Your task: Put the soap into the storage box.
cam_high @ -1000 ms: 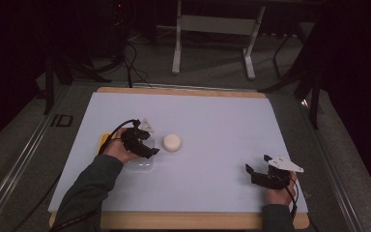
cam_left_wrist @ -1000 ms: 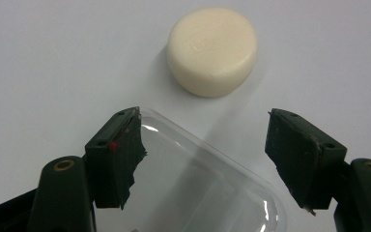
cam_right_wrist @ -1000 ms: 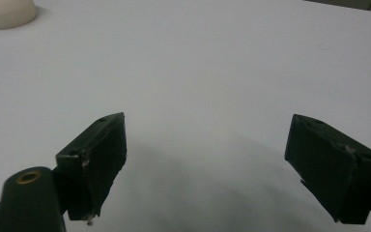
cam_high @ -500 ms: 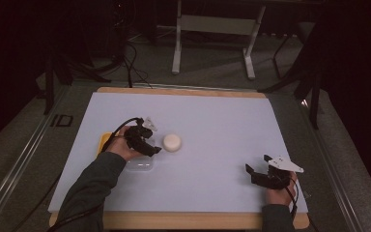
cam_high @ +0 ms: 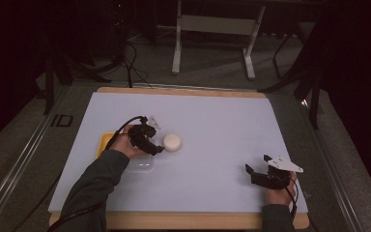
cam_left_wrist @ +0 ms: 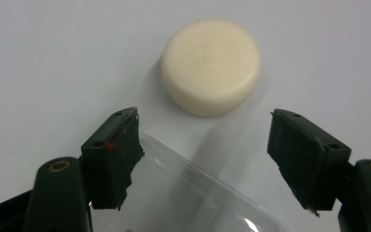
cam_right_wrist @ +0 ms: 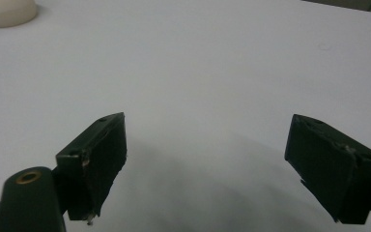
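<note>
Nearest, at the right of the white mat (cam_high: 222, 121), the right gripper (cam_high: 256, 172) rests with its jaws wide apart over bare surface. Farther in on the left, the left gripper (cam_left_wrist: 203, 159) has just been opening, jaws apart above a clear plastic lid (cam_left_wrist: 183, 198) with nothing clamped. Just beyond lies the round cream soap bar (cam_left_wrist: 211, 65): probably firm, fairly light, perhaps slick, best pinched across its flat curved sides.
</note>
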